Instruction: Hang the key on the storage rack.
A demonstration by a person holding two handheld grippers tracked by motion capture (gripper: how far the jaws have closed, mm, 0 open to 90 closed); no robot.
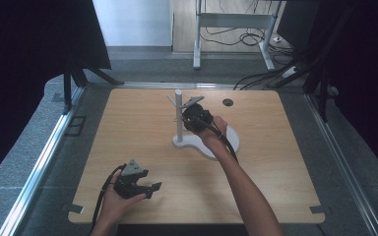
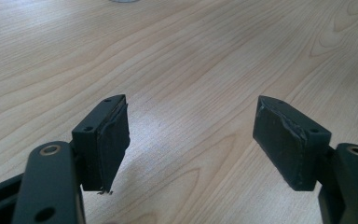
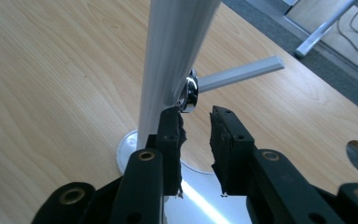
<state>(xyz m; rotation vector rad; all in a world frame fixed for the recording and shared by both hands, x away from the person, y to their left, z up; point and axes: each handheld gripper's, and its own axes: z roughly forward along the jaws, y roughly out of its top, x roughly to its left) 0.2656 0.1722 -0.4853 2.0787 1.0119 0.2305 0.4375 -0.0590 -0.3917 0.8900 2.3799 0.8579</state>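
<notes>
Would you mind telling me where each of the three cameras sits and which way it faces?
High view: above the person's side, facing forward and down on the table; both forearms, left gripper, right gripper.
Left gripper view: rides the left gripper, facing bare tabletop; open jaws.
Right gripper view: rides the right gripper, facing the white stand and a silver ring.
Shared: the stand, high and right views.

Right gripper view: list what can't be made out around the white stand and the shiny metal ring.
- Shiny metal ring: seen edge-on in the right gripper view, half behind the white upright pole; whether it hangs on the white side peg can't be told.
- Pole top: cut off by the upper edge.
- White flat base: mostly behind the right gripper.
- In the high view the ring is hidden behind that gripper.
</notes>
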